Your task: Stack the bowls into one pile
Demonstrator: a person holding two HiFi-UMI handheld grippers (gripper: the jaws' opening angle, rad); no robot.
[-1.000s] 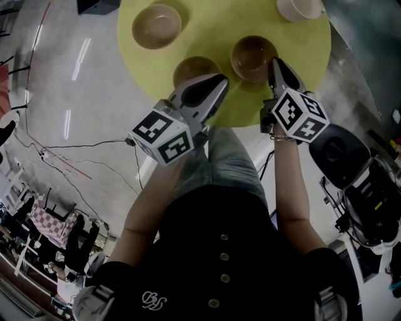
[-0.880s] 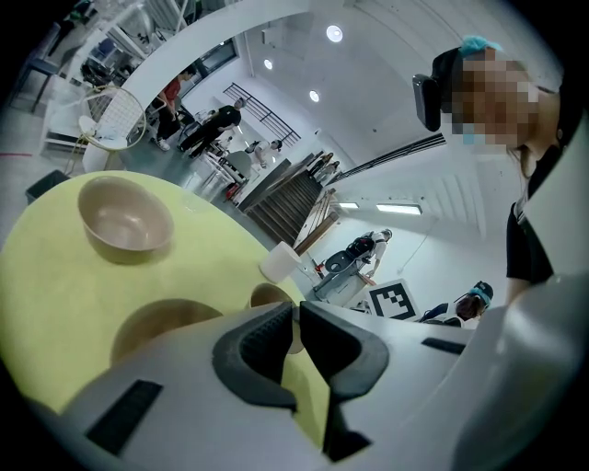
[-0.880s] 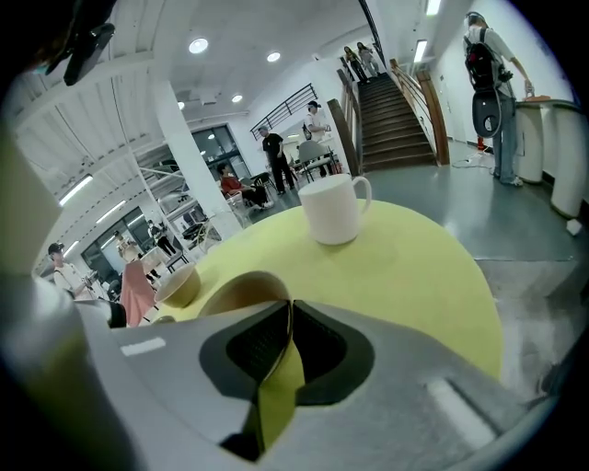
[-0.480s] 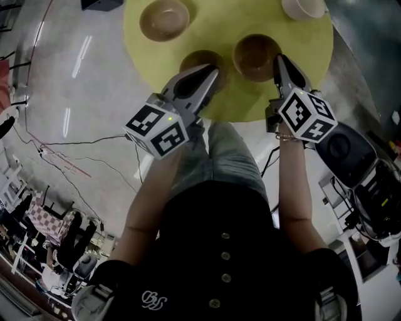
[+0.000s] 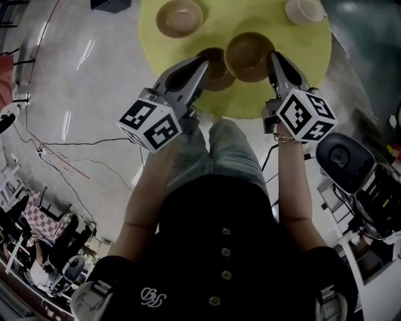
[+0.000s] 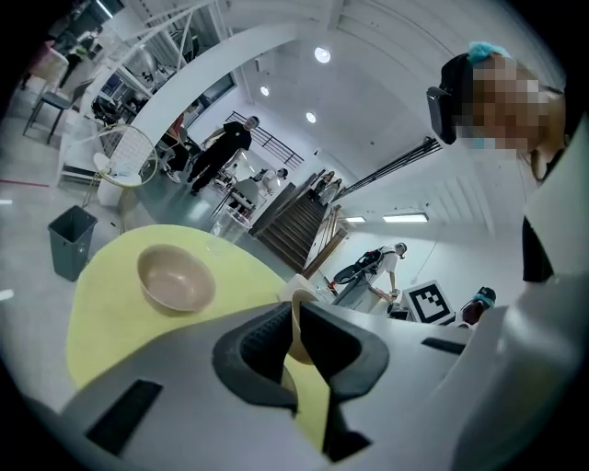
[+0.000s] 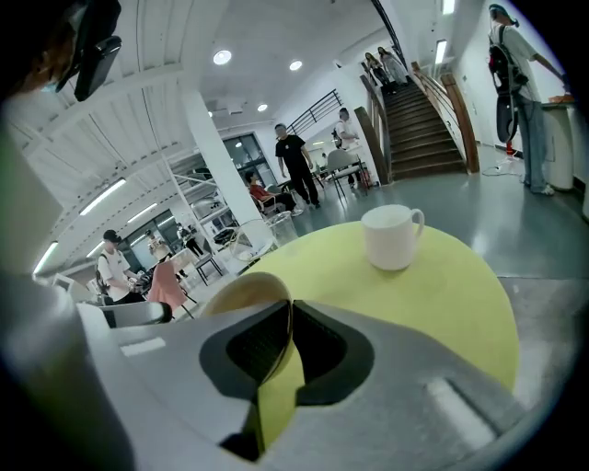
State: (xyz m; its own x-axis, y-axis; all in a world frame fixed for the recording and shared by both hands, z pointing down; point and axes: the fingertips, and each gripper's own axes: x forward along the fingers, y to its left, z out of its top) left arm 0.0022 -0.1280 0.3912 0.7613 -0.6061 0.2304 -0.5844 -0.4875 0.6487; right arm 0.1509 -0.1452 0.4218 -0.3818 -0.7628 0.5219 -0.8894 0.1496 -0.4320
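Round and yellow-green, the bench point(image 5: 232, 15) fills the top of the head view. The left gripper's point(image 5: 202, 63) jaws pinch the dark bowl's point(image 5: 219, 72) rim, and the right gripper's point(image 5: 274, 57) jaws pinch the lighter bowl's point(image 5: 249, 56) rim just beside it. A third bowl point(image 5: 180, 17) and a white mug point(image 5: 304, 9) sit farther back.

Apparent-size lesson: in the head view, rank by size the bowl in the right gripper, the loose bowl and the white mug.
Tied: bowl in right gripper and loose bowl, nearly alike; held one nearer camera.
Smallest: white mug, cropped.
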